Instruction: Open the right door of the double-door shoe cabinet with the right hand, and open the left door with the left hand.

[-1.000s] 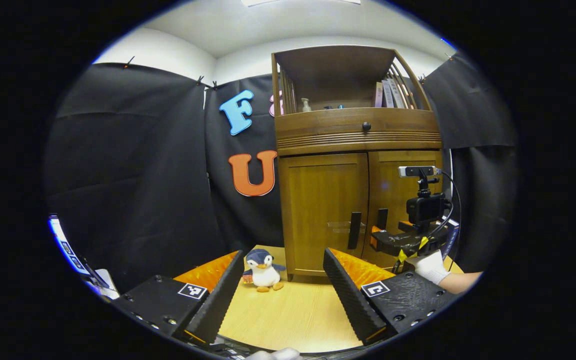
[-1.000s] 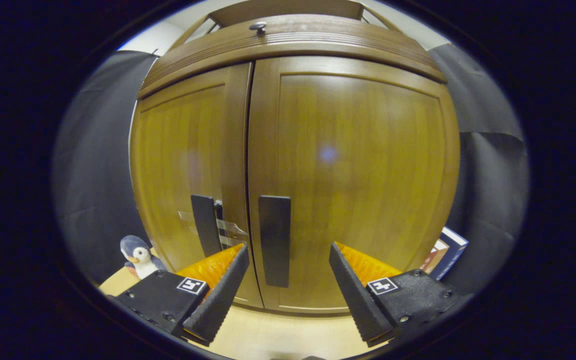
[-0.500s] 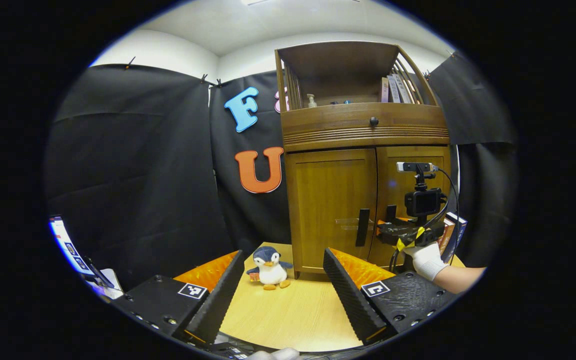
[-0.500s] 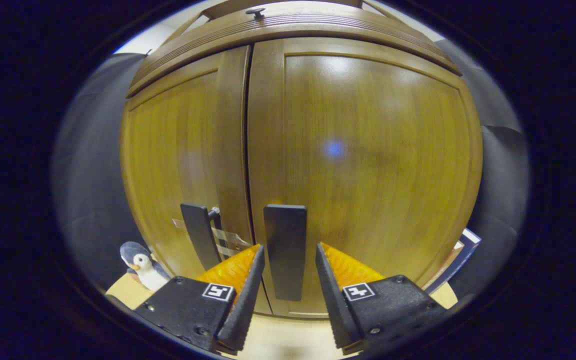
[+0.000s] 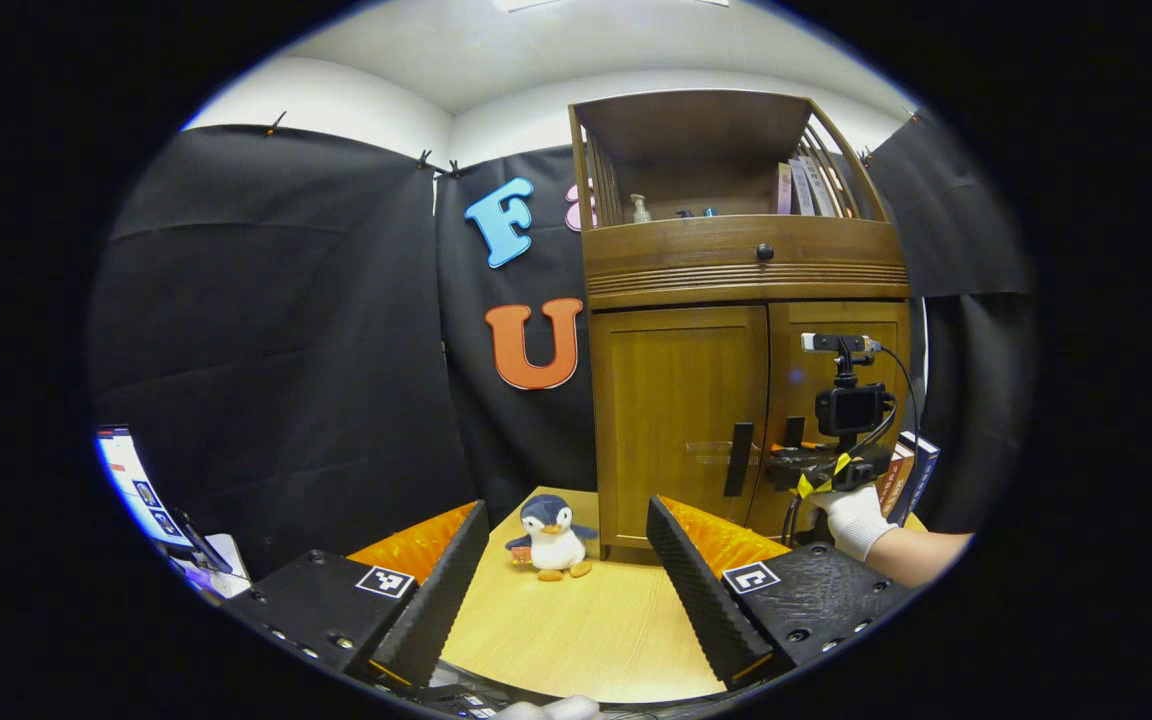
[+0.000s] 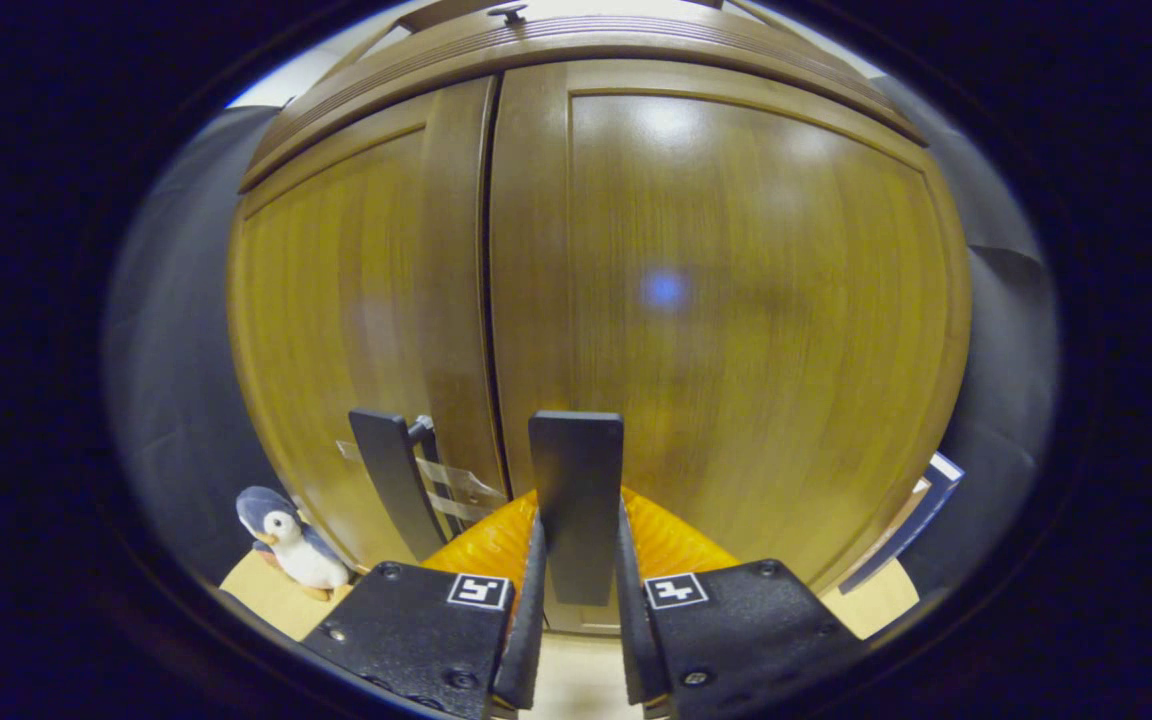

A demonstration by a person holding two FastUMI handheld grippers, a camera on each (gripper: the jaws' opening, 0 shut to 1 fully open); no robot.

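The right gripper clasps the upright right handle (door unopened), while the left gripper, jaws released, hangs well back.

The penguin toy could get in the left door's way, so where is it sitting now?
In the left gripper view the penguin toy sits on the wooden table, just off the shoe cabinet's lower left corner, left of the left door.

In the left gripper view, the left gripper has two ribbed wedge fingers on black blocks, each with a square black-and-white marker and small screws. Far right, a white knit glove wraps the person's hand behind the right gripper, which carries a small black camera, yellow tape and a black cable.
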